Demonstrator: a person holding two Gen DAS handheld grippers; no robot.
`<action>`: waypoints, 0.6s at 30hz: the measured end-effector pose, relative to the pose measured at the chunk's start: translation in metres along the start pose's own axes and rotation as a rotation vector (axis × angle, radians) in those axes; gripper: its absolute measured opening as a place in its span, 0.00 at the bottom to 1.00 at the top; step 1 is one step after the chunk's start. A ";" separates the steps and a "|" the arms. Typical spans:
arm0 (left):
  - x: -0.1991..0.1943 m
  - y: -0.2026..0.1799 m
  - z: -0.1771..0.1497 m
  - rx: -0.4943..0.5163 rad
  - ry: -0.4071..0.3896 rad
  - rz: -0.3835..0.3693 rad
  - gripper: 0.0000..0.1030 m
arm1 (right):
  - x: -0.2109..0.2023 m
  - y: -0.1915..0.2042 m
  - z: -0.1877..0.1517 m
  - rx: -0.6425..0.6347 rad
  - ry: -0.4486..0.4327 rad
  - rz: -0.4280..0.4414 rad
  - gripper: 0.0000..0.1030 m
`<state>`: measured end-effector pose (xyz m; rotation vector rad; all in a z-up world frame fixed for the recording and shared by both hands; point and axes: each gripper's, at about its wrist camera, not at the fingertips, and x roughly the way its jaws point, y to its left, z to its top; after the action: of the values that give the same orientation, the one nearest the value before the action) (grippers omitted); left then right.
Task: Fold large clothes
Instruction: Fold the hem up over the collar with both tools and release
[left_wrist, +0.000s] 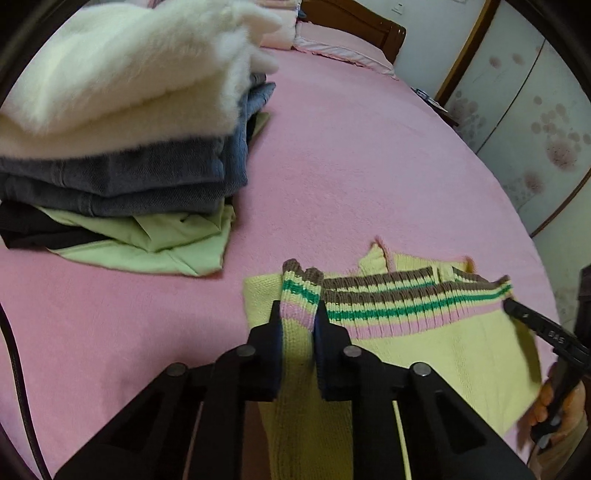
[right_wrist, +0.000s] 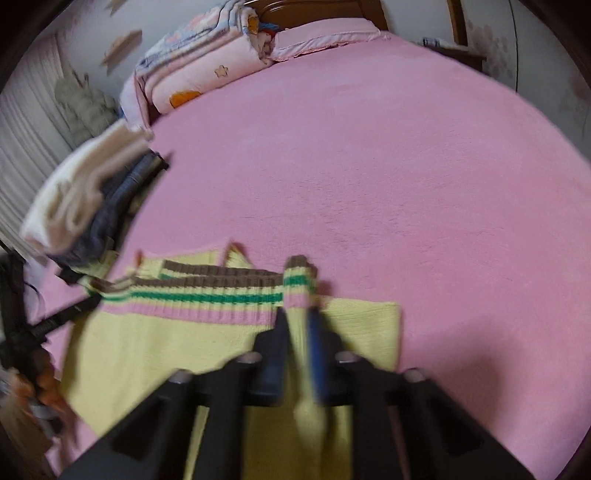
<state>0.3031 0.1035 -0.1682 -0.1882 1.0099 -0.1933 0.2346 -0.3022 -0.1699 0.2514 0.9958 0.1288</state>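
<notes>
A pale yellow knit sweater (left_wrist: 461, 350) with a brown, green and pink striped ribbed hem lies on the pink bed (left_wrist: 351, 166). My left gripper (left_wrist: 298, 314) is shut on one striped corner of it, the fabric pinched between the fingers. In the left wrist view the right gripper's finger (left_wrist: 535, 325) reaches the opposite hem corner. In the right wrist view my right gripper (right_wrist: 299, 317) is shut on the other striped corner of the sweater (right_wrist: 166, 343); the left gripper (right_wrist: 62, 317) shows at the far left. That view is blurred.
A stack of folded clothes (left_wrist: 122, 147), white fluffy on top, then grey-blue, green and black, sits on the bed at the left; it also shows in the right wrist view (right_wrist: 85, 199). Folded quilts (right_wrist: 207, 66) and a wooden headboard (left_wrist: 354, 29) are at the far end. A wardrobe (left_wrist: 535, 122) stands right.
</notes>
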 end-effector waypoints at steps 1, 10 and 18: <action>-0.003 -0.002 0.001 0.003 -0.019 0.009 0.11 | -0.006 0.000 -0.001 0.003 -0.030 -0.017 0.06; 0.013 -0.010 0.001 0.002 -0.012 0.091 0.10 | 0.002 -0.026 -0.008 0.109 -0.059 -0.087 0.06; 0.012 -0.025 0.003 0.066 -0.016 0.122 0.14 | 0.000 -0.025 -0.009 0.094 -0.058 -0.108 0.07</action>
<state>0.3104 0.0762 -0.1703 -0.0682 0.9941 -0.1133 0.2265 -0.3248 -0.1809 0.2854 0.9564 -0.0238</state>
